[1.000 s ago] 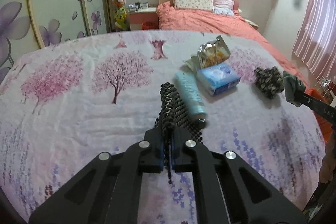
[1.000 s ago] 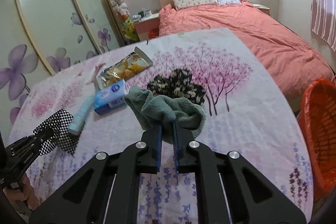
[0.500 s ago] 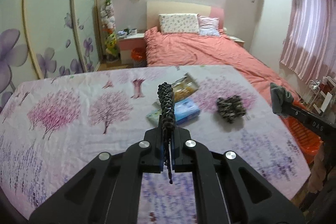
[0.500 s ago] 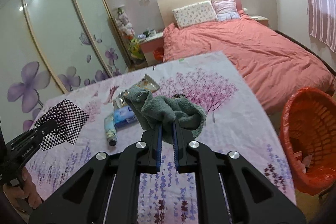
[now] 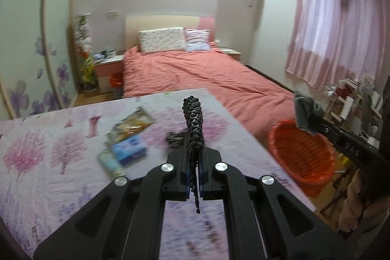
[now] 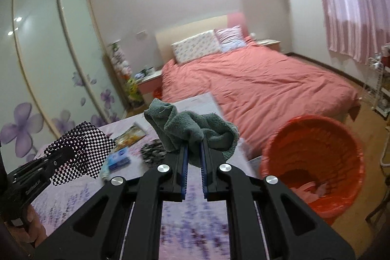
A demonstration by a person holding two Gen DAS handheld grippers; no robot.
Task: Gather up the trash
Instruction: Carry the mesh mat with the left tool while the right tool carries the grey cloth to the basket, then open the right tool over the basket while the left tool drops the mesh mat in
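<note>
Two grippers, both clamped on cloth. Left gripper (image 5: pixel 193 160) pinches black-and-white checkered mesh rag (image 5: pixel 193 123), edge-on, above flower-print sheet (image 5: pixel 48 174). Right gripper (image 6: pixel 193 157) squeezes crumpled grey-green terry towel (image 6: pixel 190 128). Round orange ribbed basket (image 6: pixel 314 152) sits on floor beside, pink scraps inside.

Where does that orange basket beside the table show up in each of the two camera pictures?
Left wrist view: the orange basket sits at the right, on the floor past the table's edge, below the grey-green cloth.
Right wrist view: the orange basket is at the lower right, with pink scraps inside.
Shared landmark: the bed with the salmon cover stands behind it in both.
</note>
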